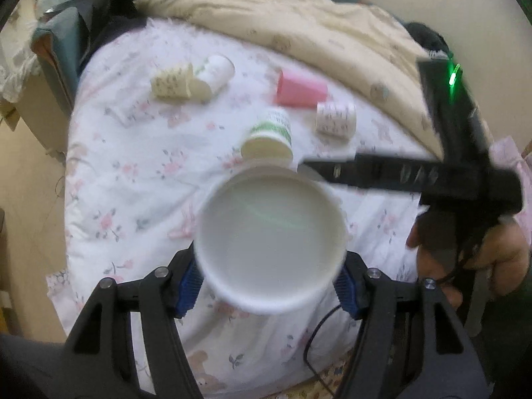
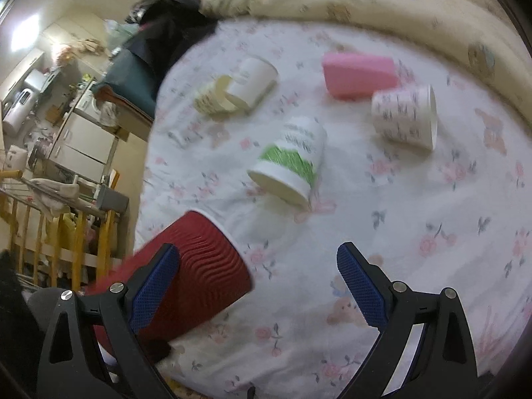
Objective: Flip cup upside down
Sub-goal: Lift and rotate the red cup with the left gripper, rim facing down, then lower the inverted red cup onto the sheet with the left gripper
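My left gripper (image 1: 267,274) is shut on a red ribbed paper cup. In the left wrist view I look at the cup's white bottom (image 1: 269,236), held above the bed. In the right wrist view its red ribbed side (image 2: 199,272) shows at lower left, tilted, behind my right gripper's left finger (image 2: 153,286). My right gripper (image 2: 262,282) is open and empty over the floral sheet; it also shows in the left wrist view (image 1: 415,173), to the right of the cup.
Several cups lie on their sides on the floral sheet (image 2: 415,216): a green-and-white one (image 2: 292,163), a pink one (image 2: 359,73), a white patterned one (image 2: 405,116), and two nested pale ones (image 2: 232,89). A beige duvet (image 1: 299,13) lies behind. The bed edge drops off at left.
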A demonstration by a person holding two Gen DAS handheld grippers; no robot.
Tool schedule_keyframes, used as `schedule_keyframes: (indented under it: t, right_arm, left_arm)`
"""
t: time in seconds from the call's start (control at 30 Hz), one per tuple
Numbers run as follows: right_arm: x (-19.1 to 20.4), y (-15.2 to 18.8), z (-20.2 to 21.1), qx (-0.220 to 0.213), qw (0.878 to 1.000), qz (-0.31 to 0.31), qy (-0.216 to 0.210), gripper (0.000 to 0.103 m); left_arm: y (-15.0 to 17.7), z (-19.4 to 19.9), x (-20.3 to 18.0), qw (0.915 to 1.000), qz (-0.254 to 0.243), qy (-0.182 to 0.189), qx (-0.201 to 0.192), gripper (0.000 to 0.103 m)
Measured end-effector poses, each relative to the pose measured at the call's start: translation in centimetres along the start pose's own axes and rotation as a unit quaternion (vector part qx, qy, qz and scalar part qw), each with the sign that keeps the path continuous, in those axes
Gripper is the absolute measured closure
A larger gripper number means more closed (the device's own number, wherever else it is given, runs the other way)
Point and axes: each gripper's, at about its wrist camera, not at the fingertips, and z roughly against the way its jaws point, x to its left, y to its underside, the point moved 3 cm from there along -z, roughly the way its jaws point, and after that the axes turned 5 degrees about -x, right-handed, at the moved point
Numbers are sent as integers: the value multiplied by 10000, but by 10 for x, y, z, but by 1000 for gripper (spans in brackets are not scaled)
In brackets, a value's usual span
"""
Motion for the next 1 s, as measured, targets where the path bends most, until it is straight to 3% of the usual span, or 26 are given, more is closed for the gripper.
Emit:
schedule_keyframes:
  t: [0.17, 0.3, 0.63, 0.8, 1.0]
  right_arm:
    - [-3, 7, -7, 186, 9998, -27, 59, 5]
    - [-4, 8, -5, 188, 9998, -71, 16, 5]
    - [-32, -5, 75, -1166, 9917, -379, 398, 5]
    - [-57, -6, 89, -1181, 9893, -856, 63, 5]
    - [-67, -11, 92, -1222, 9857, -1151, -172, 5]
  left_arm:
    - [-7, 5, 9, 9997, 131, -71, -209, 41]
    - [-10, 0, 16, 9995, 173, -251, -131, 40]
    - [-28, -48, 11, 9960, 226, -736, 452, 40]
    - [-38, -81, 3, 9927, 108, -1079, 536, 40]
    - [-42, -114, -1, 9888, 137, -1241, 813, 40]
